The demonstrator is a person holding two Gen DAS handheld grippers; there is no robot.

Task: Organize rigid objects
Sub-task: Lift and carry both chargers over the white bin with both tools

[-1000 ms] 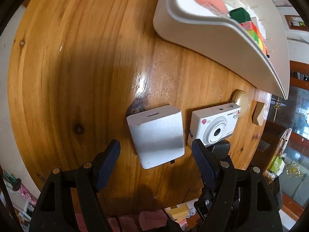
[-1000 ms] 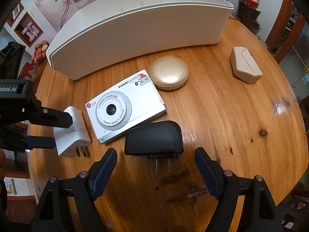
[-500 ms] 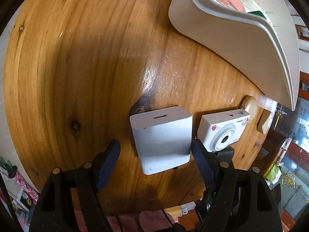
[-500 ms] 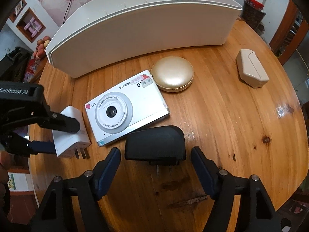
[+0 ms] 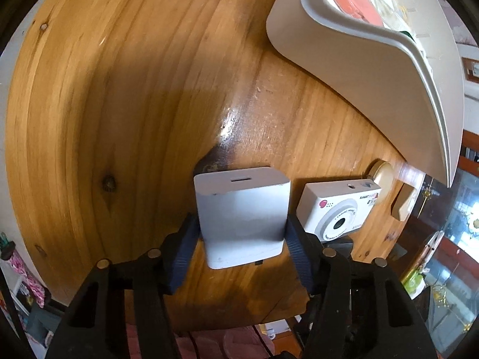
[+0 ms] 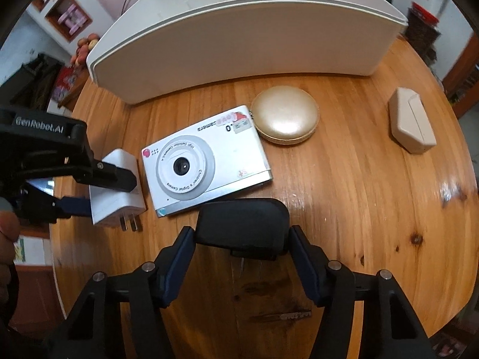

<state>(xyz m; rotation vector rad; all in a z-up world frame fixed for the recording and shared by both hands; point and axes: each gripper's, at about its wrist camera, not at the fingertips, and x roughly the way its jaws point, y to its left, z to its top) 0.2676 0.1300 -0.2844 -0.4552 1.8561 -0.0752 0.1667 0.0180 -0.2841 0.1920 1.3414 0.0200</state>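
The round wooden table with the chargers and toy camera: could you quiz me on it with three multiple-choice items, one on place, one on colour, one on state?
1. What lies between the white charger and the gold round case?
A beige box
B toy camera
C white bin

2. What colour is the charger between the right gripper's fingers?
A black
B white
C gold

3. How does the toy camera lie?
A lens up
B lens down
C on its end

Answers: 1 B, it sits between them. 2 A, the black charger is there, jaws closing. 3 A, the lens faces upward.
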